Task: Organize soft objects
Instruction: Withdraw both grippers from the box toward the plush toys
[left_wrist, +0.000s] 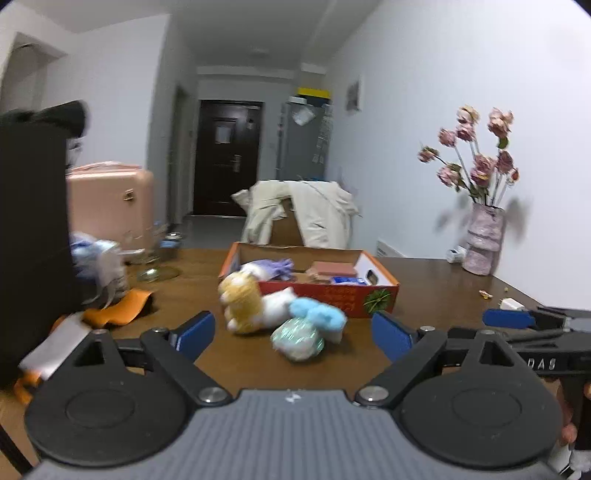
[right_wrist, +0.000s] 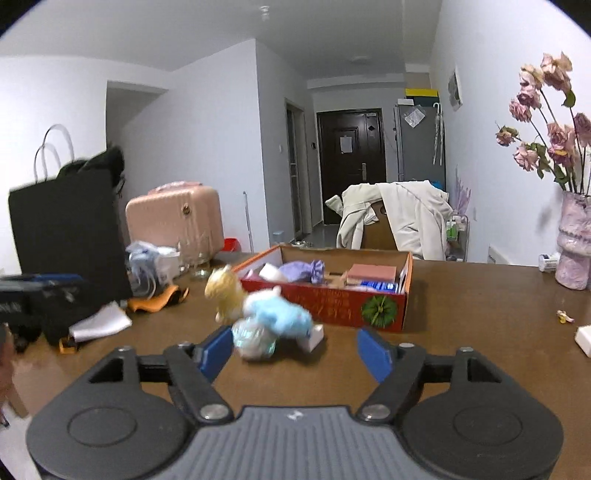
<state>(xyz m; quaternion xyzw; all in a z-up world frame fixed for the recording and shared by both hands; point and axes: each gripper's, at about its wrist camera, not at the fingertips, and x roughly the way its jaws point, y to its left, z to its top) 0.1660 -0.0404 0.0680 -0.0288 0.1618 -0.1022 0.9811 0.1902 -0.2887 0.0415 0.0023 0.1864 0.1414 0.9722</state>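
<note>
i hold my left gripper (left_wrist: 293, 328) and right gripper (right_wrist: 295, 350) spread wide and empty toward the plush toys (left_wrist: 258, 302) heaped before the cardboard box (left_wrist: 343, 295), probably their destination.

Plush toys (left_wrist: 258, 306): three, clustered at the box's six o'clock. Cardboard box (left_wrist: 343, 295): one. Vase (left_wrist: 482, 240): one; suitcase (right_wrist: 177, 218): one.

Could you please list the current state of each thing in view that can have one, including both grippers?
left hand-held gripper: open, empty
right hand-held gripper: open, empty
cardboard box: open-topped, partly filled
purple pouch: lying inside the box
yellow plush: on the table, outside the box
blue plush: on the table, outside the box
shiny wrapped bundle: on the table, beside the plush toys
door: shut
</note>
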